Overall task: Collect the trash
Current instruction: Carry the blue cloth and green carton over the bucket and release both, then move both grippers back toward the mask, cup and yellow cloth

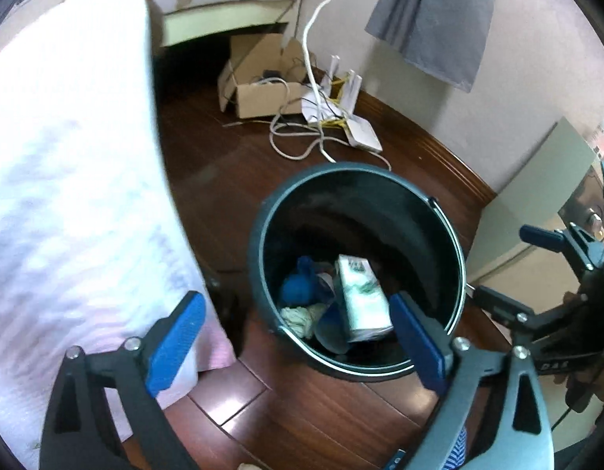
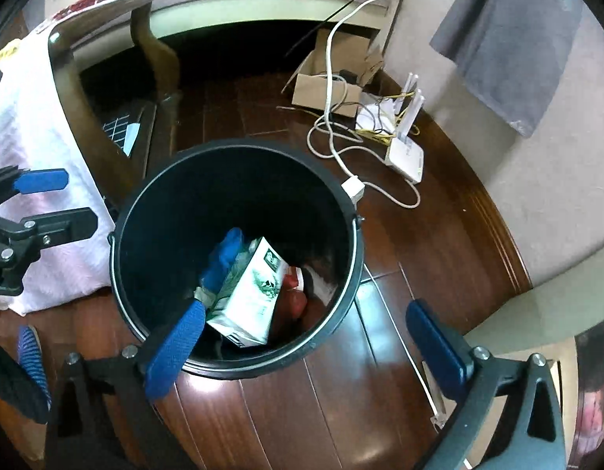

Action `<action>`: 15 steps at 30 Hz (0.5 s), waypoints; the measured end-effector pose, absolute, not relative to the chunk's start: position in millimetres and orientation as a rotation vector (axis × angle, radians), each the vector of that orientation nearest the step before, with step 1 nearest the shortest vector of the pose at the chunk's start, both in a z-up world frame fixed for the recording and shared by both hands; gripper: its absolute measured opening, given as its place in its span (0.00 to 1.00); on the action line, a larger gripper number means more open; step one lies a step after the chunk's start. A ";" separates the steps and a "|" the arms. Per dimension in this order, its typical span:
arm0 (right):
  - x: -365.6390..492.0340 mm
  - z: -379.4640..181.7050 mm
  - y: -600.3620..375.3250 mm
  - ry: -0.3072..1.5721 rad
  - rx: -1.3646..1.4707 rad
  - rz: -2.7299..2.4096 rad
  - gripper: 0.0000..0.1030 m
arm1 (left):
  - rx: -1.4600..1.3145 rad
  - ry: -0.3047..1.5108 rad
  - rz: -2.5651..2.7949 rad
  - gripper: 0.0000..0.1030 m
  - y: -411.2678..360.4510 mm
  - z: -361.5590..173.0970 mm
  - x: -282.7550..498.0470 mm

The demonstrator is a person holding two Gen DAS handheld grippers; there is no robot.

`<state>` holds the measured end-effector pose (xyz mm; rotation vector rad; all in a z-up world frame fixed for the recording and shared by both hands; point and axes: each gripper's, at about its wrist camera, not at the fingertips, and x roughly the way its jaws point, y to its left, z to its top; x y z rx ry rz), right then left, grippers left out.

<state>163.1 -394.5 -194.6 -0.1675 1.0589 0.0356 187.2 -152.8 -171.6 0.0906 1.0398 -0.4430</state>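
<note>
A black trash bucket (image 1: 286, 196) stands on the wooden floor; it also shows in the right wrist view (image 2: 153, 203). Inside lie a white and green carton (image 1: 360, 297), a blue bundle (image 1: 298, 286) and a pale cloth (image 1: 298, 319). The right wrist view shows the carton (image 2: 255, 293), a blue item (image 2: 223, 258) and something red (image 2: 294, 297). My left gripper (image 1: 298, 333) is open and empty above the bucket's near rim. My right gripper (image 2: 302, 344) is open and empty above the bucket's near right rim.
A white cloth (image 1: 67, 196) hangs at the left. A cardboard box (image 1: 259, 90), tangled cables (image 1: 302, 137) and a white router (image 2: 405, 156) lie on the floor by the wall. A grey cloth (image 2: 509, 47) hangs on the wall. A chair leg (image 2: 161, 62) stands behind the bucket.
</note>
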 end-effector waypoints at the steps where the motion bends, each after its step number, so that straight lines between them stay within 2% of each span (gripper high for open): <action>1: 161.3 -191.3 -391.7 1.055 -0.164 0.037 1.00 | 0.088 1.038 -0.442 0.93 -150.3 -169.4 186.1; 15: 126.9 -118.7 -354.3 0.935 -0.102 0.064 1.00 | 0.087 0.930 -0.400 0.93 -110.1 -105.2 133.1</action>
